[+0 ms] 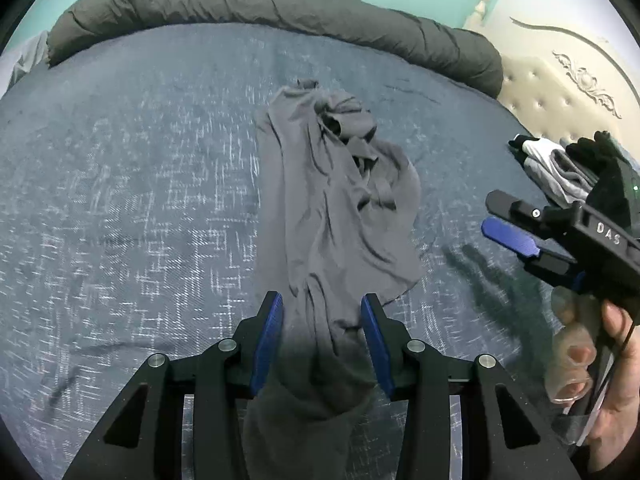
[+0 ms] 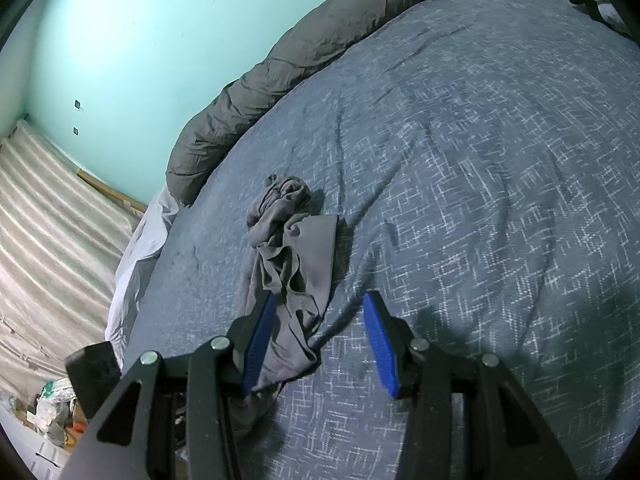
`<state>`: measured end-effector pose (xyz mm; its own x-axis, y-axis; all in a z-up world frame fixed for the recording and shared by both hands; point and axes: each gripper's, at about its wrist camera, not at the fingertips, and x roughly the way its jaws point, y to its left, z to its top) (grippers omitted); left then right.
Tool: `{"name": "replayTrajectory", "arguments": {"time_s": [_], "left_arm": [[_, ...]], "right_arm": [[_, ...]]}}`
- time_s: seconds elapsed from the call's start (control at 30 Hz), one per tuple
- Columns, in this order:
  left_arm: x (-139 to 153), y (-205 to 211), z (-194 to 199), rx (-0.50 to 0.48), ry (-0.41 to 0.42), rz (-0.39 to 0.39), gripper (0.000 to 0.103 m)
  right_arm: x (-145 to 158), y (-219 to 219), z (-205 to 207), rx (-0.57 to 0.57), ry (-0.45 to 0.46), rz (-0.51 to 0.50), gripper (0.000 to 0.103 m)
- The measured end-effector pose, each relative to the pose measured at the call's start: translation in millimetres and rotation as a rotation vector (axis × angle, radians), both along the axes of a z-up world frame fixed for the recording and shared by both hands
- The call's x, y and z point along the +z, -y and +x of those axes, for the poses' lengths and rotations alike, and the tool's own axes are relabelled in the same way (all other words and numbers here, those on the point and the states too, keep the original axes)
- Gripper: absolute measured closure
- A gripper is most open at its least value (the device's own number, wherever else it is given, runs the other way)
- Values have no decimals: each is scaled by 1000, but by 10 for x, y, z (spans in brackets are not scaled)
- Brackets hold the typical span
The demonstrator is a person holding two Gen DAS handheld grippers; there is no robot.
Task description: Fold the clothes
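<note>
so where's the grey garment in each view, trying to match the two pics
Left wrist view: the grey garment runs from centre down between the left gripper fingers.
Right wrist view: it lies crumpled left of centre, passing the right gripper at its left finger.
Shared landmark: the rolled dark grey duvet along the bed's far edge.

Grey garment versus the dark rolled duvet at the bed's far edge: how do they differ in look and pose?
The grey garment is lighter, thin and lies crumpled mid-bed, its near end running between the open left gripper fingers. The rolled duvet is darker, bulky and forms one long roll along the wall side. Both rest on the blue patterned bedspread.
</note>
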<state>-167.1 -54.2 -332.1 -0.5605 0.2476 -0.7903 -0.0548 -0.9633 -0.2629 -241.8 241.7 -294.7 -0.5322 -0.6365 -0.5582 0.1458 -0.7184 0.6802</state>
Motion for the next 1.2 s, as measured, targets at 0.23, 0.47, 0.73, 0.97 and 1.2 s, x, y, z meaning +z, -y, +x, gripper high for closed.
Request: {"name": "replayTrajectory", "arguments": {"time_s": [0.23,0.47,0.73,0.97,1.2], "left_arm": [[-10,-32,-12,-36,-14,-4,95],[265,514,114,121,-122,100,95],[48,1147,184,340,-53,208,94],[144,975,217,261,-66,125,61],[14,740,149,138,-5,79,60]], "right_arm": [[11,-31,-10,-8,2,-10,57],[2,9,-32,-3,4,-7,57],[-49,187,-72,16,19,10,57],[-93,388,-180,34,39,23,57],[-166,522,-245,49,52,30,47]]}}
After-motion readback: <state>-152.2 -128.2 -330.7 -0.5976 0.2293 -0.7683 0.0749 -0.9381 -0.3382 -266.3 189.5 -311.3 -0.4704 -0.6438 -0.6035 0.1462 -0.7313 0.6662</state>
